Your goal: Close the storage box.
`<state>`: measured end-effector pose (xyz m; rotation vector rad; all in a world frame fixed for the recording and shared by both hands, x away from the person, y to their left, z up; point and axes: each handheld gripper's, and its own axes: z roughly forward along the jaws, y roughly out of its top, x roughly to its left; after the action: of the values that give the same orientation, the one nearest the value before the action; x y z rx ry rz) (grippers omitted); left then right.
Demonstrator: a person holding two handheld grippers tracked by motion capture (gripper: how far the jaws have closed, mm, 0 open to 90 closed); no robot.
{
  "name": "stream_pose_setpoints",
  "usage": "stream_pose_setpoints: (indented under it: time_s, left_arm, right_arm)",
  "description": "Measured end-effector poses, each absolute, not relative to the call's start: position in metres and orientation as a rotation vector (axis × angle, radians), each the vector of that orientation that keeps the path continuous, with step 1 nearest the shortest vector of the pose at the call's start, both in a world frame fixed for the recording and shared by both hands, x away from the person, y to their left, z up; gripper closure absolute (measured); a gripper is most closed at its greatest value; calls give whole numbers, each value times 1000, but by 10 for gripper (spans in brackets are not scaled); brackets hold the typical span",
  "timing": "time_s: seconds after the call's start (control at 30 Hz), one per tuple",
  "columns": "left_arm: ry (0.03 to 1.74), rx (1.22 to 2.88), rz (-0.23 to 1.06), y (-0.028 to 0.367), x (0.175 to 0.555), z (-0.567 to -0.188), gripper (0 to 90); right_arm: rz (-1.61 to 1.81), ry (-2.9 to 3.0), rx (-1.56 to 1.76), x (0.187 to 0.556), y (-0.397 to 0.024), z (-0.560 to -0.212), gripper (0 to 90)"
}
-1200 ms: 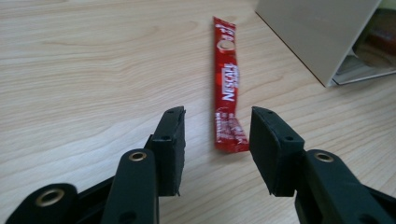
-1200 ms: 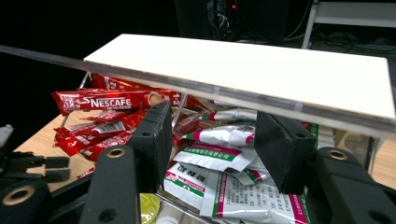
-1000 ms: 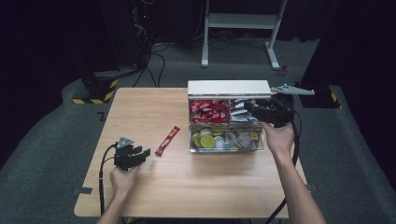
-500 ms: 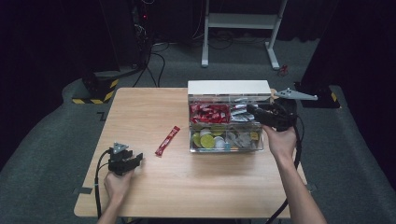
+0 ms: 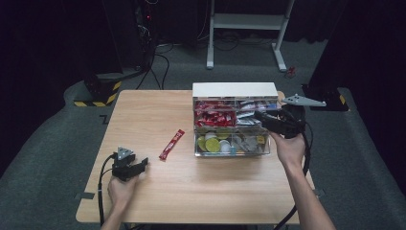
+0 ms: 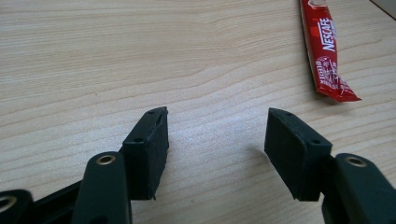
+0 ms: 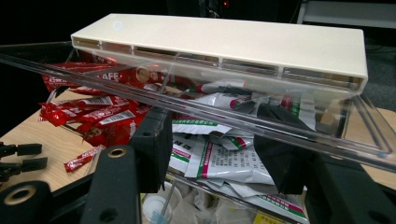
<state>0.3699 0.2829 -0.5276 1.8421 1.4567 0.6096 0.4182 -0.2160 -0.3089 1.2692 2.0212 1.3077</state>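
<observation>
A red Nescafe sachet (image 5: pixel 171 144) (image 6: pixel 327 56) lies flat on the wooden table (image 5: pixel 143 110), left of a clear drawer organizer with a white top (image 5: pixel 234 90) (image 7: pixel 224 42). My left gripper (image 5: pixel 143 164) (image 6: pixel 217 126) rests low near the table's front left, short of the sachet. Its jaws have just been opening and nothing is between them. My right gripper (image 5: pixel 258 116) (image 7: pixel 212 126) reaches into the pulled-out upper drawer from the right, behind its clear front wall. Its jaws stand apart above white-green sachets (image 7: pixel 224 158), pressing on nothing. Red sachets (image 7: pixel 93 116) fill the drawer's left half.
The lower drawer holds yellow-green capsules (image 5: pixel 210 143) and small packets. On the floor behind the table stand a white frame (image 5: pixel 249 28) and a black-yellow striped base (image 5: pixel 98 96), with cables. Bare tabletop stretches left of the organizer and in front of it.
The left gripper's jaws stand wider than before, and the hand has slid slightly toward the table's near edge, away from the sachet. The right hand has kept still at the drawer.
</observation>
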Motion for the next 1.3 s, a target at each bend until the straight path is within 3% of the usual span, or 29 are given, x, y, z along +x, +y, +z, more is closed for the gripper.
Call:
stream_pose_setpoints:
  time_s: [0.23, 1.3]
  left_arm:
    - [1451, 1890, 659, 276, 370, -528, 372]
    - [1449, 1882, 650, 277, 370, -528, 361]
  right_arm:
    - [1310, 2019, 1257, 412, -219, -311, 470]
    - [1271, 2041, 1269, 399, -237, -343, 456]
